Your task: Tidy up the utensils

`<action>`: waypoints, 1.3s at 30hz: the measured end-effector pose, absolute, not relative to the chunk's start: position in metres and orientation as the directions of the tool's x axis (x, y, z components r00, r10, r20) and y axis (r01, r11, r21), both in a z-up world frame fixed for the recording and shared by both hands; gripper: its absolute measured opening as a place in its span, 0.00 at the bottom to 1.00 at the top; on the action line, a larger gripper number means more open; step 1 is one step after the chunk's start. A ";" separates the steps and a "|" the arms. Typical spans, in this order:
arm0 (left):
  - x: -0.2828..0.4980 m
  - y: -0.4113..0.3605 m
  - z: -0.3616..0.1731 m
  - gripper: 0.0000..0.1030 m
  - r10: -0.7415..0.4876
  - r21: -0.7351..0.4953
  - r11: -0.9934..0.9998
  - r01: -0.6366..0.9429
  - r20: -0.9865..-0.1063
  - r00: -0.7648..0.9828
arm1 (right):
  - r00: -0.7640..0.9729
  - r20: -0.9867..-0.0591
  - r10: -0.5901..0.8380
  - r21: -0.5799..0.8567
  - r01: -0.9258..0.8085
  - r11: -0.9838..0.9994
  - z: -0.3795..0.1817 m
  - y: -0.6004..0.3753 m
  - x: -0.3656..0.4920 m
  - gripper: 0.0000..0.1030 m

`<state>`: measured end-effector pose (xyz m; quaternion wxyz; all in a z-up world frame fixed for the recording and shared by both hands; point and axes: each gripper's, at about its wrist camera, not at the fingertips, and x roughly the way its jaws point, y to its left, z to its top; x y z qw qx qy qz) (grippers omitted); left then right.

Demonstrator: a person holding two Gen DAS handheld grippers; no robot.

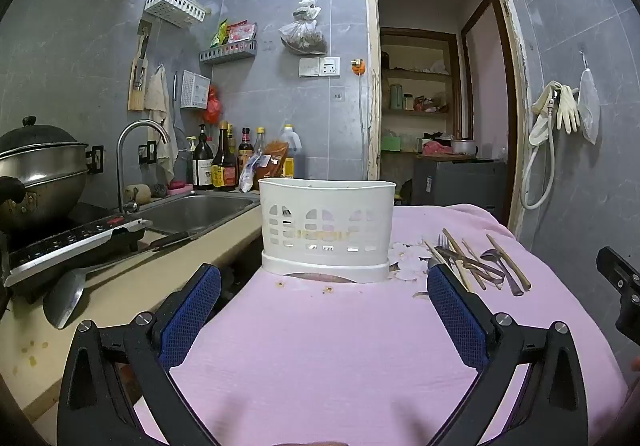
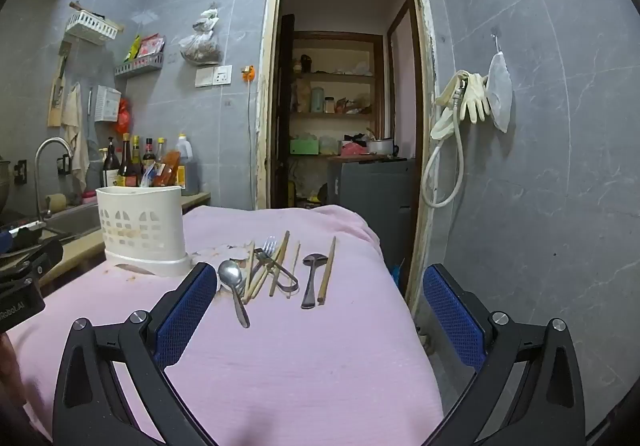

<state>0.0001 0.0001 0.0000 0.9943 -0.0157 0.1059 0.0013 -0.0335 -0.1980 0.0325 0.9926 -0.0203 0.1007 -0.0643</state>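
Left gripper (image 1: 324, 310) and right gripper (image 2: 320, 310) both spread wide, empty — over pink cloth (image 2: 300, 358). White slotted plastic utensil basket (image 1: 326, 230) upright; metal spoons, fork, wooden chopsticks (image 2: 276, 270) loose beside it.

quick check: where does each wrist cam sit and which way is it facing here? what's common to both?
Left wrist: on the left gripper, facing the white utensil holder on the pink cloth, sink to its left; own open fingers show, right gripper at the right edge.
Right wrist: on the right gripper, facing the loose utensils and doorway; own open fingers show, left gripper at the left edge.
Shared: holder, utensils, cloth, doorway.
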 end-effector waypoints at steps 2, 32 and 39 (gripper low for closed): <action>0.000 0.000 0.000 0.98 -0.002 -0.030 1.000 -0.005 -0.211 0.978 | 0.970 -0.204 -0.132 -0.049 0.125 0.991 0.033 -0.198 -0.034 1.00; 0.001 0.004 -0.007 0.98 0.000 -0.033 0.999 -0.008 -0.226 0.974 | 0.969 -0.214 -0.127 -0.049 0.119 0.992 0.033 -0.194 -0.032 1.00; 0.002 0.003 -0.006 0.98 -0.001 -0.027 1.000 -0.006 -0.231 0.973 | 0.968 -0.216 -0.127 -0.047 0.119 0.992 0.033 -0.194 -0.032 1.00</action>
